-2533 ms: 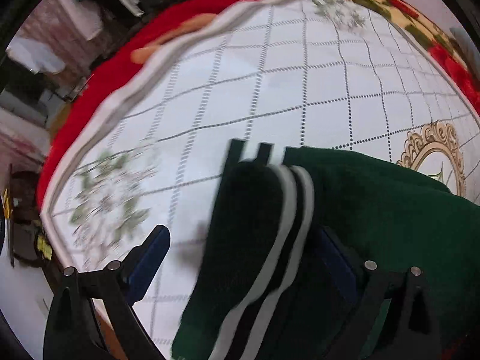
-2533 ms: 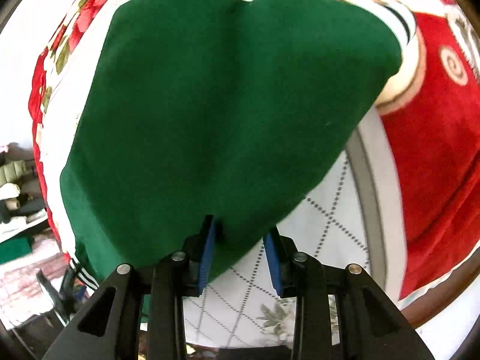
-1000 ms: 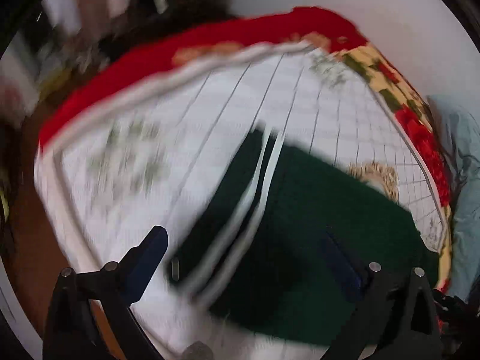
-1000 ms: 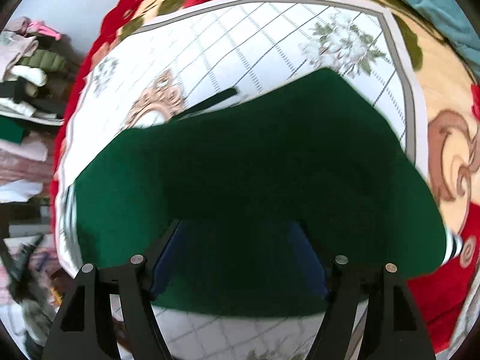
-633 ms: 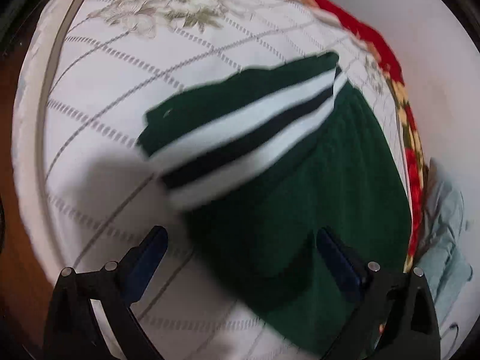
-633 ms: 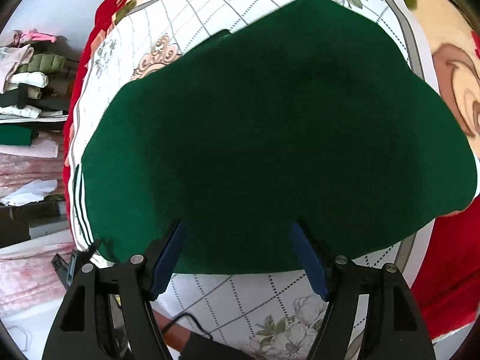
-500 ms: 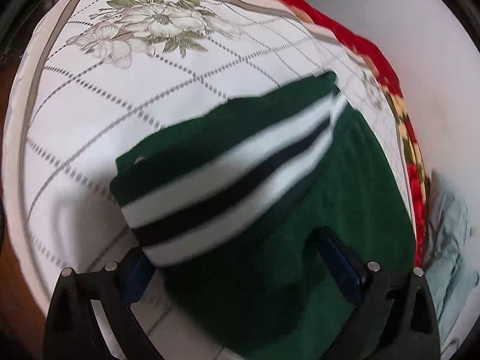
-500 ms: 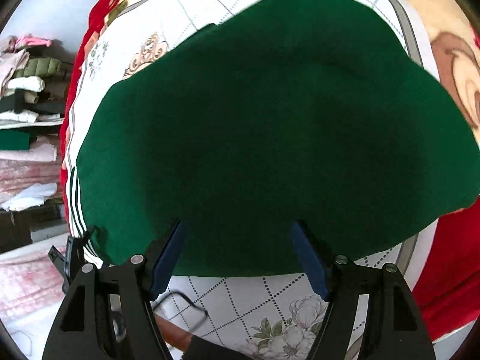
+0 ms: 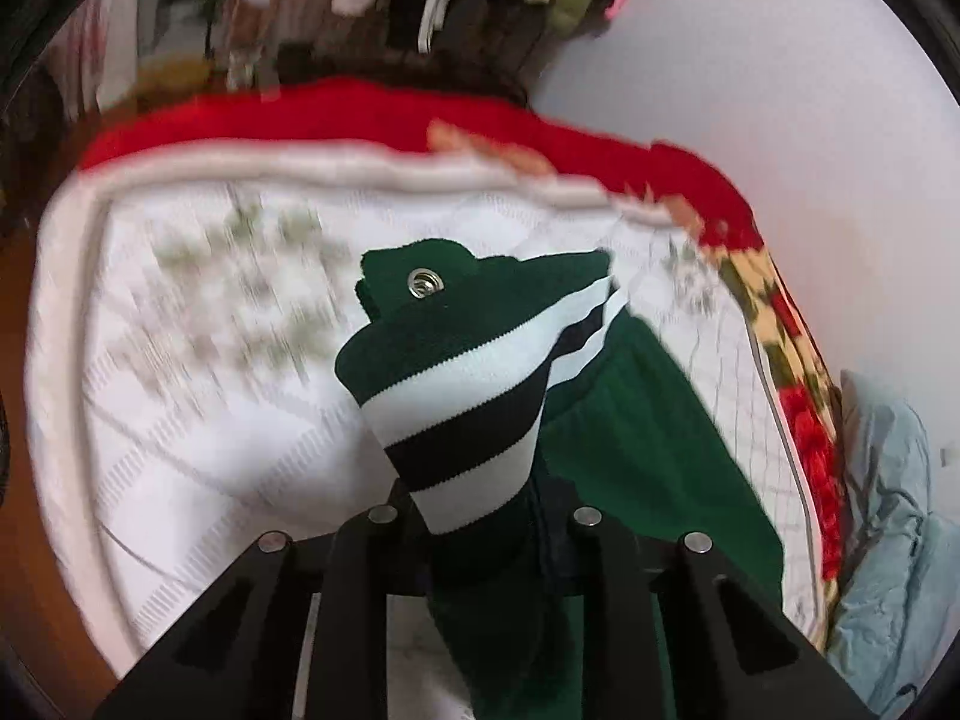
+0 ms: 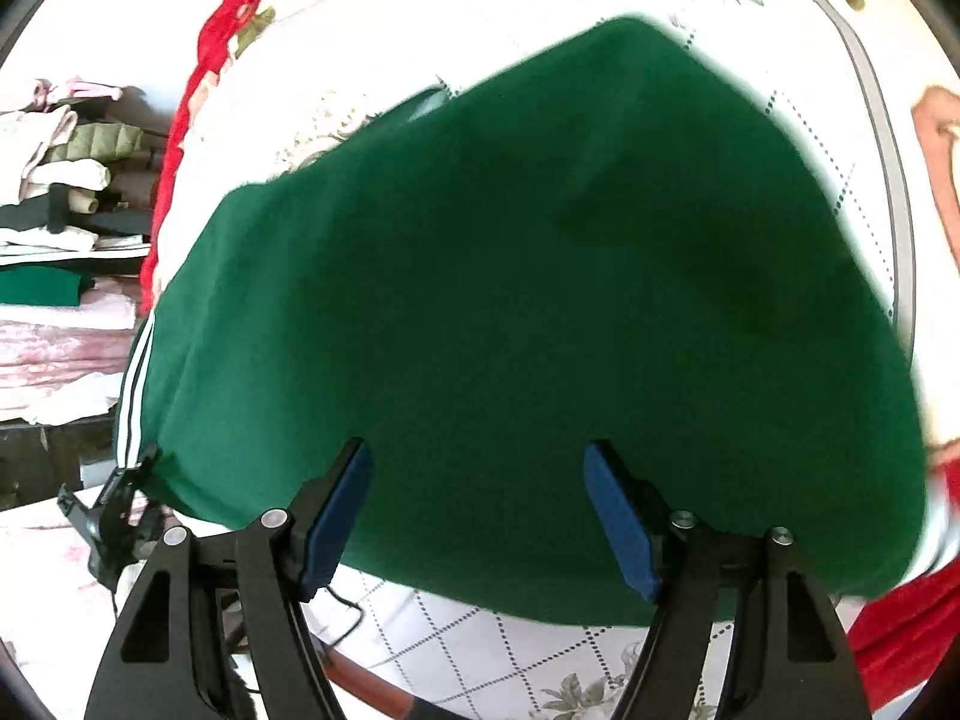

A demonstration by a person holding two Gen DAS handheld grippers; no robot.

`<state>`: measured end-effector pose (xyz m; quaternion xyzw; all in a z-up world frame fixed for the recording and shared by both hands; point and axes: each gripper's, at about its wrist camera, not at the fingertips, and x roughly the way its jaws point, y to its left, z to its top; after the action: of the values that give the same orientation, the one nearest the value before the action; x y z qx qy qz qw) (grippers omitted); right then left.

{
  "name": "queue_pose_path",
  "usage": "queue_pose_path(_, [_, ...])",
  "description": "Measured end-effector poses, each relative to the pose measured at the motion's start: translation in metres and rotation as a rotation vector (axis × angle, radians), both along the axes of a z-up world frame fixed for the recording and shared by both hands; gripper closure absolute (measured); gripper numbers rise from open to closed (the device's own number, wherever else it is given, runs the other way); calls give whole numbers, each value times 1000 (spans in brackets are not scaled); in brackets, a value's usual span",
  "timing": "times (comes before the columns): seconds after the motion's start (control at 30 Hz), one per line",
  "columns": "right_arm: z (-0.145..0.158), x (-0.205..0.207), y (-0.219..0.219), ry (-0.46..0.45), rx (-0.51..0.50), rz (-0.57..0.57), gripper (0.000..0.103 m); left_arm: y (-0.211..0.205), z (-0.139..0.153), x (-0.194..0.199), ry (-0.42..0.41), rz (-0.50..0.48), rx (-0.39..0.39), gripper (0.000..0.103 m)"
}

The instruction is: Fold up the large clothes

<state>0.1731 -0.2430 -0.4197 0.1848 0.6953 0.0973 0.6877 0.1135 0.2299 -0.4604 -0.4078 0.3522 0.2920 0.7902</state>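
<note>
The left tool (image 9: 480, 510) is closing on the striped hem (image 9: 462, 414) of a green garment (image 10: 540, 300), lifting it off the bed (image 9: 198, 420). The right tool (image 10: 480, 510) stands wide open over the garment's near edge, gripping nothing. The garment lies spread across the bed's white quilt (image 10: 528, 648).

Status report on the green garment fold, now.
Left gripper closing on the striped cuff. Right gripper open over the green garment, not gripping. Nothing in the way on the bedspread.
</note>
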Motion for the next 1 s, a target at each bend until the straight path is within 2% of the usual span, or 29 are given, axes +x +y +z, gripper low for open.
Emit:
queue_pose_path(0.07, [10,1,-1,-14,-6,0,28,20,20,-7,2,14,54,85])
queue_pose_path(0.17, [22,1,-6,-33,-40,-4,28,45,51,-11,31,3,191,85])
queue_pose_path(0.27, [16,-2,-9,-21,-81,10,28,58,76,-7,52,-30,310,85])
queue_pose_path(0.33, [-5,-4,-4,24,-67,27,28,55,92,-1,51,-75,377,85])
queue_pose_path(0.4, [-29,-7,4,72,-33,54,28,46,99,8,39,-114,407,85])
queue_pose_path(0.47, [-55,-12,17,129,51,65,28,27,109,14,13,-172,430,85])
queue_pose_path(0.53, [-74,-17,27,167,96,64,29,6,117,20,-19,-227,430,86])
queue_pose_path(0.6, [-82,-19,38,157,96,67,28,-17,124,23,-58,-303,405,86])
queue_pose_path(0.67, [-84,-17,44,150,84,78,28,-50,130,28,-102,-407,363,87])
queue_pose_path(0.7, [-84,-15,44,150,90,73,28,-76,129,32,-126,-495,337,87])
queue_pose_path(0.77, [-86,-14,42,157,105,67,28,-113,126,38,-139,-618,307,87])
queue_pose_path(0.87, [-88,-14,38,156,119,77,29,-182,107,41,-150,-834,230,87])
queue_pose_path(1.0, [-89,-15,34,159,120,80,29,-244,70,37,-127,-1045,167,87])
